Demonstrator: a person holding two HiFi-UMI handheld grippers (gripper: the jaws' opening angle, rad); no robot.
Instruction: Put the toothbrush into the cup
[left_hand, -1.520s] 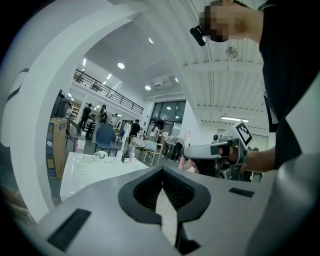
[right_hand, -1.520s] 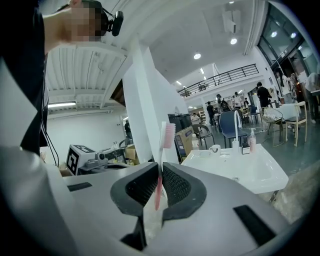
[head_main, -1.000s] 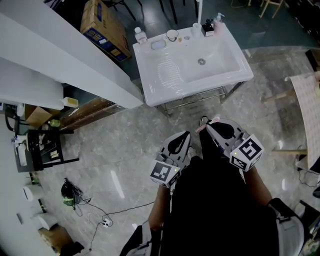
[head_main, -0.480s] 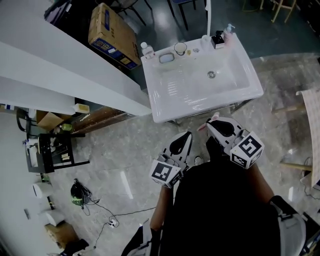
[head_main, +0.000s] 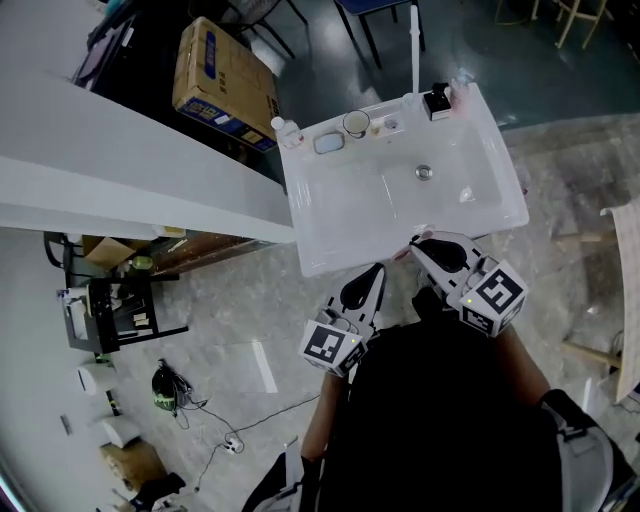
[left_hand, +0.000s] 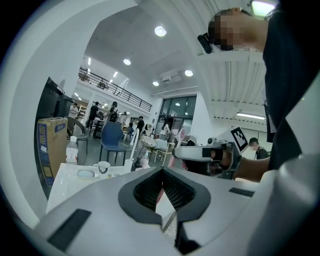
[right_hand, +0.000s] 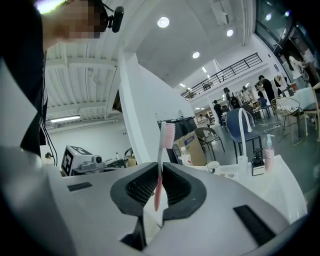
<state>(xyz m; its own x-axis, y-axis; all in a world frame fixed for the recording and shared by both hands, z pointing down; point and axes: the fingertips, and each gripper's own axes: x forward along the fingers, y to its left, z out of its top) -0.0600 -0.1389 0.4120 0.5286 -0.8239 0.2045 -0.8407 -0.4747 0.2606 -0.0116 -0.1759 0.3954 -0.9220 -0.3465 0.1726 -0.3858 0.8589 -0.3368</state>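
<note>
Near front edge of sink (head_main: 400, 205) | right gripper (right_hand: 160, 166) clamps toothbrush (right_hand: 167, 134) low on handle, bristles up | left gripper (left_hand: 162, 171) closed, empty | cup (head_main: 356, 124) far rim | likely light, stiff, slick: hold firmly

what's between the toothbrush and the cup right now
Nothing visible. The right tongs hold the toothbrush at the sink's near edge. The cup stands on the far rim, with only open basin between.

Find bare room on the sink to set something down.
Free on the sink: the bowl around the drain and the wide left side in front of the soap dish. Crowded: the back ledge, with bottle, soap dish, cup and tap in a row.
</note>
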